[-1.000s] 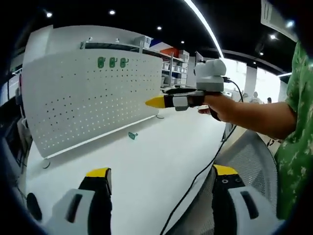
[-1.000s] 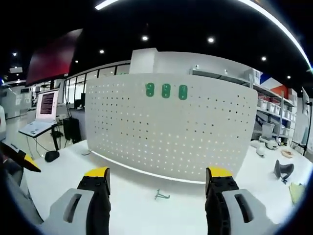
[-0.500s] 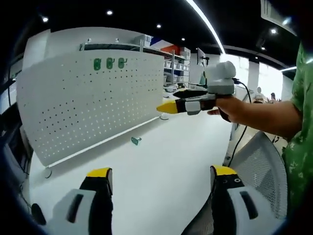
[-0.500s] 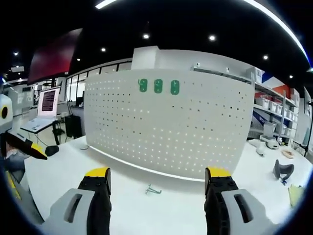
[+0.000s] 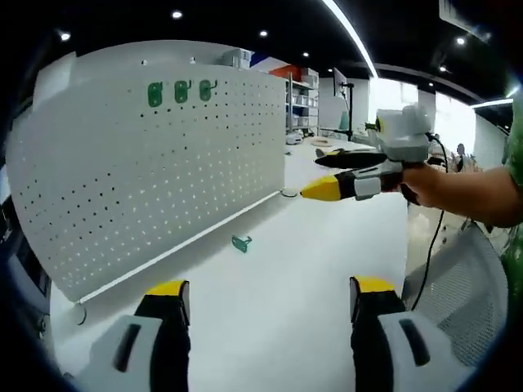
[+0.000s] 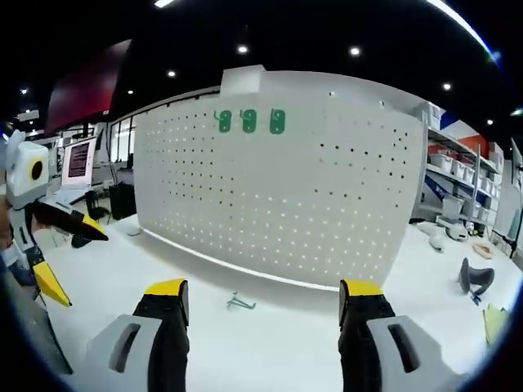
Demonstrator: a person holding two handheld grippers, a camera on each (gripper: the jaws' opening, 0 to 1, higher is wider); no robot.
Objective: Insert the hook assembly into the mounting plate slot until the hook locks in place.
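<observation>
Before the pegboard (image 6: 278,196), a hook (image 6: 239,303) lies unobstructed.

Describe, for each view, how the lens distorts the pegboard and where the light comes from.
Left gripper view: the pegboard bows outward and its bottom edge curves; ceiling spots and a light strip give even light. Right gripper view: the pegboard bulges like a barrel; spots overhead, soft shadow at its foot.

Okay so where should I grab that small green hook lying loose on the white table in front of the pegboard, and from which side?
Probably from above, with the open right gripper nearest it. The small green hook lies flat on the white table, apart from the white pegboard, so only its raised part offers the jaws a pinch. Close across its thin width. Its exact shape is too small to tell.
</observation>
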